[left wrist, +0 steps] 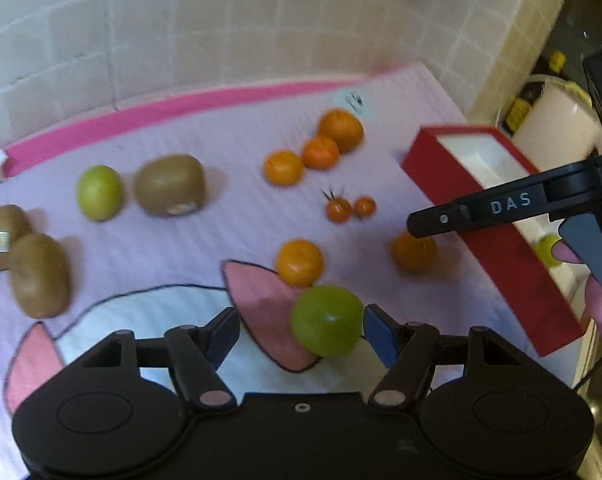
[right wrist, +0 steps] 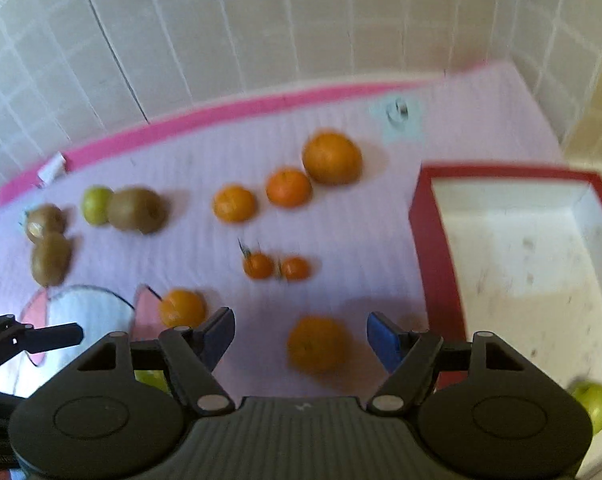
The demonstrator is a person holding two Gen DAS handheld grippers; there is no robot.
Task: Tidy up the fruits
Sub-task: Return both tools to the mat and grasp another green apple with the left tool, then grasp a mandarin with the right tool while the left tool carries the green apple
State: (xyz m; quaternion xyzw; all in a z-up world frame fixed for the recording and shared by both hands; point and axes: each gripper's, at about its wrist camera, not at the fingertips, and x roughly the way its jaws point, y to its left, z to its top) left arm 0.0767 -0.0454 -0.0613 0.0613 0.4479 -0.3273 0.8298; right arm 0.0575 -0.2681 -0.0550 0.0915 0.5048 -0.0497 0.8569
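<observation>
Biggest first: the mat (left wrist: 181, 128) carries loose fruit. The red box (right wrist: 433, 240), just beside it, holds one green fruit (right wrist: 593, 402) in its near corner and otherwise looks bare.

My right jaws (right wrist: 301, 336) stand apart around an orange (right wrist: 317, 344), pads not pressing. I judge it firm, light and apt to roll; grip across its widest part.

My left jaws (left wrist: 301, 332) stand apart around a lime (left wrist: 327, 320), one pad close beside it. It looks smooth and probably slippery, so squeeze gently at the middle.
</observation>
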